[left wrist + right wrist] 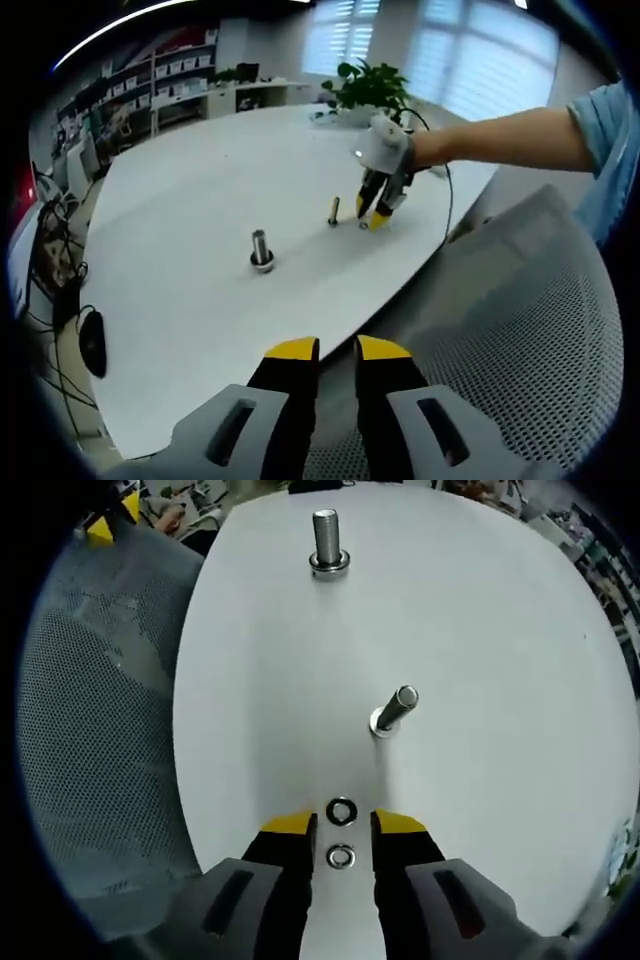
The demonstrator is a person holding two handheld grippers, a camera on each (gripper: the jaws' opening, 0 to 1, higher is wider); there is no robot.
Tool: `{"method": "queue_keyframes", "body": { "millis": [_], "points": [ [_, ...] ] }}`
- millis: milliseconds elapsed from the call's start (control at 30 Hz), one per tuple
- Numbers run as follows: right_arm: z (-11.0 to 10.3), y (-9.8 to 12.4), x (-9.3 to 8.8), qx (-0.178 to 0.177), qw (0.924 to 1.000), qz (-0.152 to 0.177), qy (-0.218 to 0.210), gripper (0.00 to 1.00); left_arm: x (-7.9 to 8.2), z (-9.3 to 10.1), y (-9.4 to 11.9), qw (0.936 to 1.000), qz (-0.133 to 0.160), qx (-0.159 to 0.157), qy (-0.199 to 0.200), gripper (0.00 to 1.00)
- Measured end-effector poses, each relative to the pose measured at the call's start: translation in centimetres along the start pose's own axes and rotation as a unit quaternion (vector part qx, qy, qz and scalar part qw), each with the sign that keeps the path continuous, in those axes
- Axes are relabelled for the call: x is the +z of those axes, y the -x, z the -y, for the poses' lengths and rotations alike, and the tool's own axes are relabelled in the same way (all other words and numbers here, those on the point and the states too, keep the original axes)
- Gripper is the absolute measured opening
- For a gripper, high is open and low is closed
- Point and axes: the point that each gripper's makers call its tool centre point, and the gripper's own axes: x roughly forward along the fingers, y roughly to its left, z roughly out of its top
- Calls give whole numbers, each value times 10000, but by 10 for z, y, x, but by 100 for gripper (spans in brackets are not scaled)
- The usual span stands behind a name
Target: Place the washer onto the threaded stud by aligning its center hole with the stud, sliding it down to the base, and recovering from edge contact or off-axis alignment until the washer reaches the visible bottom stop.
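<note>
Washer [340,856] between parted right fingers [287,825], left fingers [290,350] parted, empty

No readable text, labels, brands, numbers or signs anywhere. Shelf bins [175,68] at eleven o'clock in the left gripper view too blurred and small to read. No markings legible on the studs, washers or gripper bodies in either view.

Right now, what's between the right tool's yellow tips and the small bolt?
In the right gripper view, two washers: one between the right tool's tips, another just ahead. Beyond lies bare table up to the bolt.
</note>
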Motion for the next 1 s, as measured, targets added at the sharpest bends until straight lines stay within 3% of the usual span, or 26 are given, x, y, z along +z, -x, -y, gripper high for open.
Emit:
{"method": "queue_keyframes", "body": {
  "millis": [500,800,900,1000],
  "points": [
    [2,-2,2,-194,9996,-58,192,17,0,-1,0,10000,-8,22,-9,11],
    [4,-1,2,-257,9997,48,-23,15,0,-1,0,10000,-8,23,-10,11],
    [9,1,3,-426,9990,85,-48,15,0,-1,0,10000,-12,22,-15,11],
    [13,5,7,-496,9981,261,-247,15,0,-1,0,10000,-8,21,-20,11]
  ]
}}
